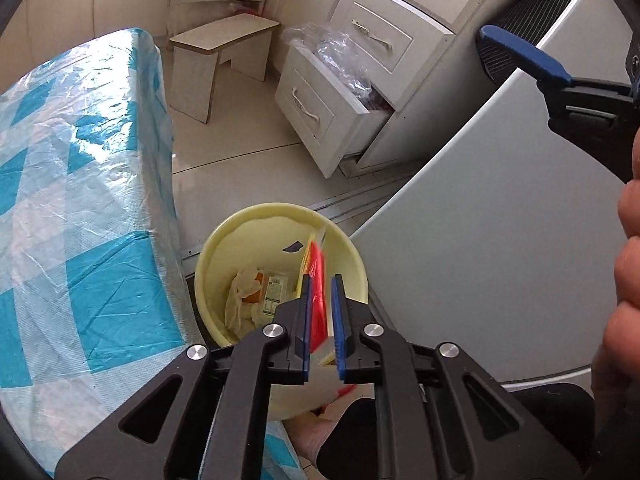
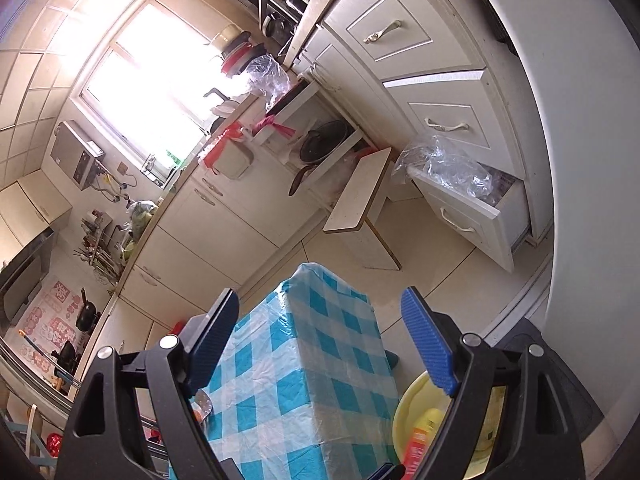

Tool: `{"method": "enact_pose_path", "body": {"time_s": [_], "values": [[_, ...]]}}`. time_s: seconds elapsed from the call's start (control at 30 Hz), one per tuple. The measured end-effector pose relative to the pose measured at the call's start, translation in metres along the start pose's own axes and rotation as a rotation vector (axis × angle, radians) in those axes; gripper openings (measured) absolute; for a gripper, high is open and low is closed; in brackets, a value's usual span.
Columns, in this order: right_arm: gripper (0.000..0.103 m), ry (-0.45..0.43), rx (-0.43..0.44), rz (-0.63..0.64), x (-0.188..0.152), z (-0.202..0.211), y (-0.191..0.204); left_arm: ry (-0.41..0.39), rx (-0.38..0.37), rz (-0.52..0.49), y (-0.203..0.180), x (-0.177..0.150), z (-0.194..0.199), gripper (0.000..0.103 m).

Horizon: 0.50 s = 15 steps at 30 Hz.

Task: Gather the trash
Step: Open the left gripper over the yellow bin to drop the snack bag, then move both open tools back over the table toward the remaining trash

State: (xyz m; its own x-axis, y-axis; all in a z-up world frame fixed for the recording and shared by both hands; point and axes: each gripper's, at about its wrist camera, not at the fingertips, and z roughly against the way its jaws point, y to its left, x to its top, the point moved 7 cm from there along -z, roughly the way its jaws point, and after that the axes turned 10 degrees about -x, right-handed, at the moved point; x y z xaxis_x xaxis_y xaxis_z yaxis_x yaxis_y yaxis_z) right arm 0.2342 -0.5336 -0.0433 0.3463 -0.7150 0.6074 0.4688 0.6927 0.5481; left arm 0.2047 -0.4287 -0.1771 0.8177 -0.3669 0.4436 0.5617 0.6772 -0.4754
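Note:
My left gripper [image 1: 321, 292] is shut on a red and yellow wrapper [image 1: 317, 276], held right above a pale yellow bin [image 1: 224, 248] on the floor. The bin holds crumpled white paper [image 1: 242, 300] and a labelled packet [image 1: 274, 290]. My right gripper [image 2: 320, 334] is open and empty, above the table with the blue-and-white checked cloth [image 2: 304, 360]. The bin [image 2: 412, 398] also shows at the lower right of the right wrist view, with the wrapper [image 2: 420, 436] over it. One blue finger [image 1: 520, 54] of the right gripper shows at the upper right of the left wrist view.
The checked table [image 1: 60, 220] stands left of the bin. A white appliance door [image 1: 500, 240] stands to its right. A cabinet with an open drawer [image 1: 320, 108] full of clear plastic and a low stool [image 1: 224, 40] stand behind. A small crumpled item [image 2: 202, 402] lies on the table.

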Motion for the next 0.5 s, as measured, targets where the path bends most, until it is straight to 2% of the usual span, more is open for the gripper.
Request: {"method": "enact_pose_path", "body": {"time_s": [0.17,0.5], "values": [[0.080,0.010,0.000,0.007,-0.004,-0.003,0.002,-0.021,0.037,-0.031,-0.003,0.002,0.010,0.028],[0.080,0.026,-0.026,0.045,-0.013,-0.011,0.011,-0.099,0.136,-0.123,-0.004,-0.008,0.058,0.050]]}}
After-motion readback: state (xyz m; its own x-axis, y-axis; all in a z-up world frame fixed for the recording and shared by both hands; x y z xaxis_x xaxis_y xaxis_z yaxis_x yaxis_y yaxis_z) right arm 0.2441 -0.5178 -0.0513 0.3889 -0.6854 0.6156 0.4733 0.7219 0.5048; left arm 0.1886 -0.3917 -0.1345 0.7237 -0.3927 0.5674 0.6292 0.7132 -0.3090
